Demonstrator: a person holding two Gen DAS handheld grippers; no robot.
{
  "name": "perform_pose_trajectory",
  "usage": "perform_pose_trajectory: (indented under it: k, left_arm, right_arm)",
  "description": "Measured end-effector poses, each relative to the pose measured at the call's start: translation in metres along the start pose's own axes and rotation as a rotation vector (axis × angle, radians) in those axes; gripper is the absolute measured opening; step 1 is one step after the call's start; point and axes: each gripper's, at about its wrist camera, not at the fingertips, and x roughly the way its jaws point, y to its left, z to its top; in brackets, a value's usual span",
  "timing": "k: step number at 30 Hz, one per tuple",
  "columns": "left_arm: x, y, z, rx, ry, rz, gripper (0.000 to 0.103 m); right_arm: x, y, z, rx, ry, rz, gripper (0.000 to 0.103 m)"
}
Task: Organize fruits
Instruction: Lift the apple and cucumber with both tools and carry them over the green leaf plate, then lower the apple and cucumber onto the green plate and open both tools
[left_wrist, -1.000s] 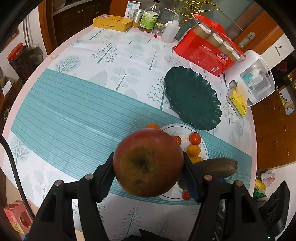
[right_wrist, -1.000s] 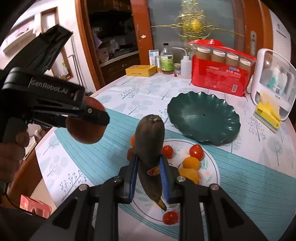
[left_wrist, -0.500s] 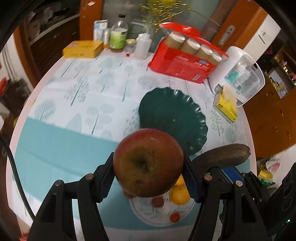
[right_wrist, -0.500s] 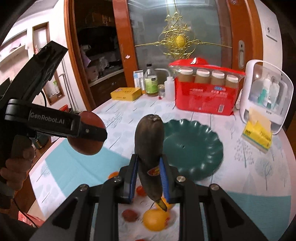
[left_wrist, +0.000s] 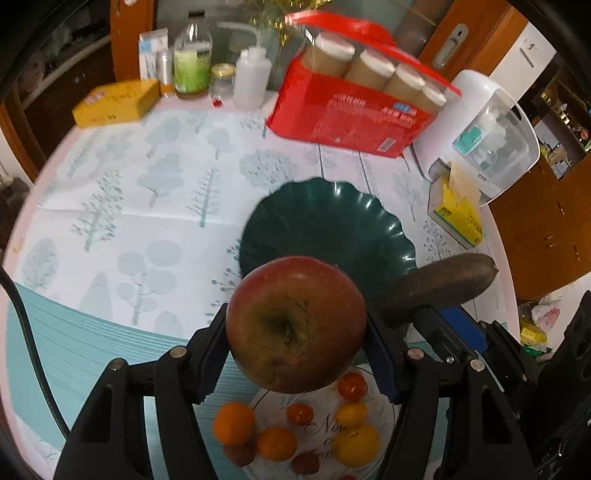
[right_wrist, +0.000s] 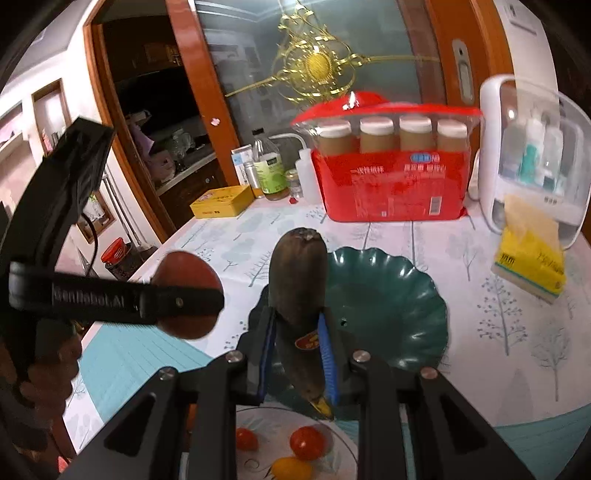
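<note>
My left gripper (left_wrist: 297, 343) is shut on a large red apple (left_wrist: 295, 328) and holds it in the air, just short of the empty dark green scalloped plate (left_wrist: 332, 225). My right gripper (right_wrist: 297, 347) is shut on a dark brown overripe banana (right_wrist: 297, 277), held upright above the near rim of the green plate (right_wrist: 391, 306). The banana also shows in the left wrist view (left_wrist: 439, 288), and the apple in the right wrist view (right_wrist: 188, 273). Below both grippers a white plate (left_wrist: 317, 435) carries several cherry tomatoes and small orange and yellow fruits.
At the table's far side stand a red pack of jars (left_wrist: 354, 107), a yellow tin (left_wrist: 114, 103), bottles (left_wrist: 192, 62), a white clear-fronted box (left_wrist: 487, 136) and a yellow tissue pack (left_wrist: 458, 214). A tree-print and teal-striped cloth (left_wrist: 147, 206) covers the round table.
Both grippers have risen and moved forward with their fruit, from over the white plate to the near edge of the green plate.
</note>
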Motion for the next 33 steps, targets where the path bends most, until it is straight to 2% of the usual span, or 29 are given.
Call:
perform_pose_trajectory:
  k: [7,12,17,21,27,33]
  left_arm:
    - [0.055,0.000,0.003,-0.006,0.109,0.006,0.065]
    - [0.077,-0.003,0.002,0.015,0.138,0.035,0.066]
    - [0.089,-0.001,0.001,0.004,0.157,0.029,0.066]
    - [0.078,-0.008,0.002,0.043,0.113,0.029,0.075]
    - [0.049,-0.011,0.001,0.030,0.076,0.028,0.075]
    - [0.002,-0.013,-0.006,0.024,0.002,0.036,0.075]
  right_arm:
    - [0.035,-0.019,-0.009,0.048,0.063,0.017,0.023]
    - [0.050,-0.027,-0.014,0.068,0.094,0.030,0.023]
    - [0.058,-0.033,-0.018,0.108,0.106,0.016,0.023]
    - [0.054,-0.036,-0.019,0.122,0.107,-0.002,0.023]
    - [0.030,-0.036,-0.016,0.136,0.077,-0.046,0.027]
    - [-0.009,-0.028,-0.015,0.135,0.025,-0.081,0.034]
